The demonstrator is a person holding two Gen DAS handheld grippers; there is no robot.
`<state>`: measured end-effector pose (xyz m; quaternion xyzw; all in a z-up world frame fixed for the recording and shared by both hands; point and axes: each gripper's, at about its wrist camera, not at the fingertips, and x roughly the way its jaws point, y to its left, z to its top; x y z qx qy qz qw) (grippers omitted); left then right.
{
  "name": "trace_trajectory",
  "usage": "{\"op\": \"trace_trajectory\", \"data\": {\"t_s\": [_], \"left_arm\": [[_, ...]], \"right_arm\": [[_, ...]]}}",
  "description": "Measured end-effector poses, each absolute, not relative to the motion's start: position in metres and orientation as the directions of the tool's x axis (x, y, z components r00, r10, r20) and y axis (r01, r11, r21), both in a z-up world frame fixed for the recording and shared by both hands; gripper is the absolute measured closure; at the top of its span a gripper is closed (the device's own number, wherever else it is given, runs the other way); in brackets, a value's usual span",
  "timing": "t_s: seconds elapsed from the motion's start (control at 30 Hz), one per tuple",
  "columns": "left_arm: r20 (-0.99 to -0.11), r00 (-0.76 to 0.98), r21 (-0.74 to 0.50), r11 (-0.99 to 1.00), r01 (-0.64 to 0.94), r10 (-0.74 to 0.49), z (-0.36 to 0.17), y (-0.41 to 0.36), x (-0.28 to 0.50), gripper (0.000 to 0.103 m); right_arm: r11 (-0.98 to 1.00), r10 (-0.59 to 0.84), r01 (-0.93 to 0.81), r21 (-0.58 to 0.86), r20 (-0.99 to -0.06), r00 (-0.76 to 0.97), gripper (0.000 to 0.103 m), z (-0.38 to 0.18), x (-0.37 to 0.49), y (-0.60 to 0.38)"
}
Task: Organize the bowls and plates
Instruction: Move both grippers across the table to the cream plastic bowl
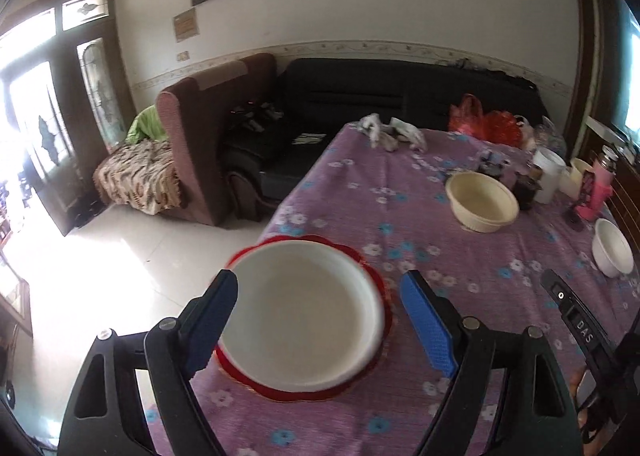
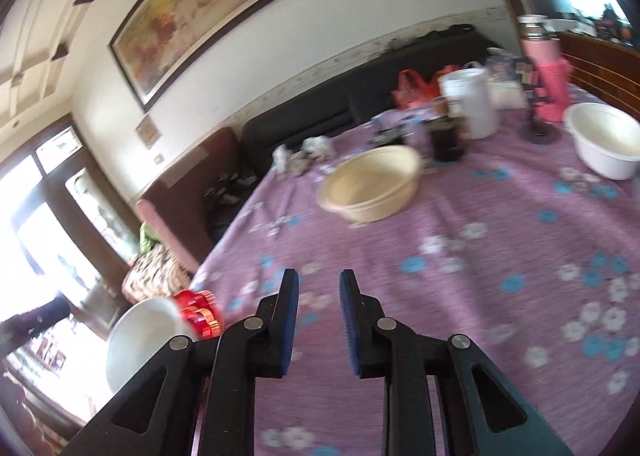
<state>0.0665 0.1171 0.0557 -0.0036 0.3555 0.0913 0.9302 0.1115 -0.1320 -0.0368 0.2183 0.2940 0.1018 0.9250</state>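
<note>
Three bowls, one red plate (image 1: 382, 288): big white bowl (image 1: 300, 316) sits on it. Left tool (image 1: 320, 316) released wide, right tool (image 2: 319, 320) empty, barely parted.

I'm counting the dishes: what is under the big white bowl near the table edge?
A red scalloped plate lies under the white bowl; only its rim shows. Its middle is covered by the bowl.

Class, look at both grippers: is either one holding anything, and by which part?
Nothing is held. The left gripper stands open around the white bowl without touching it; the right gripper is empty.
</note>
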Motion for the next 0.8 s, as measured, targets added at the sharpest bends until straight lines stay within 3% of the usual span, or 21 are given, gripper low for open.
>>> {"op": "trace_trajectory", "data": {"t_s": [0.27,0.5,0.7,0.8], "left_arm": [[-0.756,0.654,0.035,0.999,0.032,0.006,0.015,0.004,0.103,0.02],[-0.786,0.619,0.054,0.998,0.045,0.015,-0.009,-0.036,0.129,0.02],[-0.794,0.604,0.045,0.997,-0.068,0.077,-0.017,-0.021,0.16,0.02],[-0.794,0.601,0.045,0.995,-0.094,0.092,-0.018,-0.014,0.182,0.02]], "right_arm": [[0.879,0.181,0.091,0.467,-0.505,0.844,0.08,-0.036,0.098,-0.24],[0.846,0.09,0.214,0.489,-0.526,0.846,0.077,-0.041,0.085,-0.328],[0.838,0.221,0.144,0.526,-0.569,0.792,0.073,-0.039,0.123,-0.323],[0.84,0.319,0.061,0.54,-0.581,0.749,0.058,-0.033,0.16,-0.29]]}}
